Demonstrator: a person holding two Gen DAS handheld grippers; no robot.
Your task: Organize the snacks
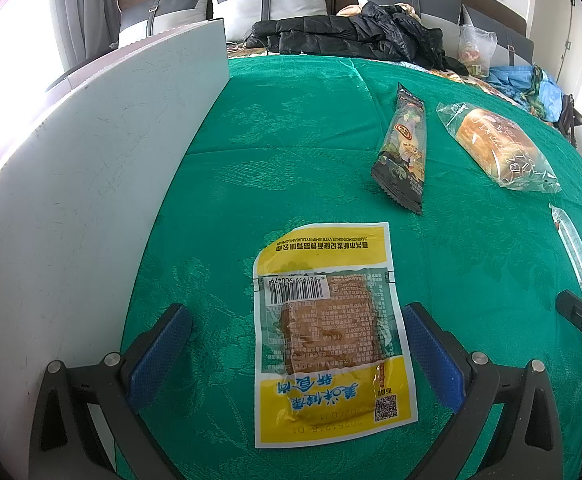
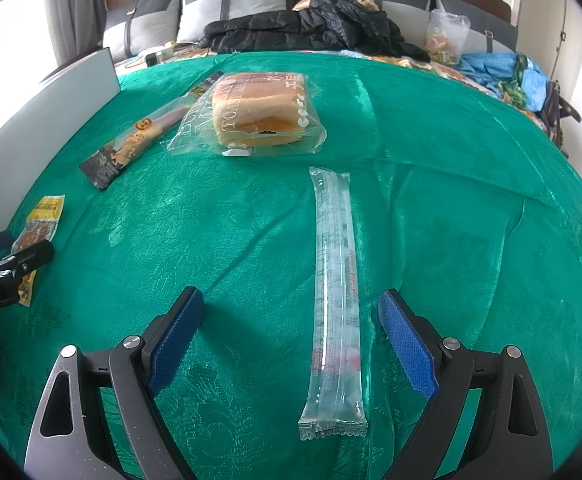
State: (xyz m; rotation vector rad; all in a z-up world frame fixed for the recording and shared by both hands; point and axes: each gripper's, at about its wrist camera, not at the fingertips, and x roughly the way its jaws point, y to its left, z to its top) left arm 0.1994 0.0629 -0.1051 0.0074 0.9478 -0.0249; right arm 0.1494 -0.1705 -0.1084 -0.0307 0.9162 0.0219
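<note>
So, left gripper (image 1: 297, 344) wide open, yellow snack packet (image 1: 327, 336) flat on green cloth (image 1: 291, 128) between fingers, not gripped. Right gripper (image 2: 291, 332) also wide open, long clear tube packet (image 2: 337, 292) between fingers. Bread bag (image 2: 259, 116) and dark snack bar (image 2: 131, 144) further back, white board (image 1: 71, 184) along left edge.

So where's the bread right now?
The bread lies on the green cloth in the right wrist view, far from both grippers, between the dark snack bar and the clear tube.
</note>
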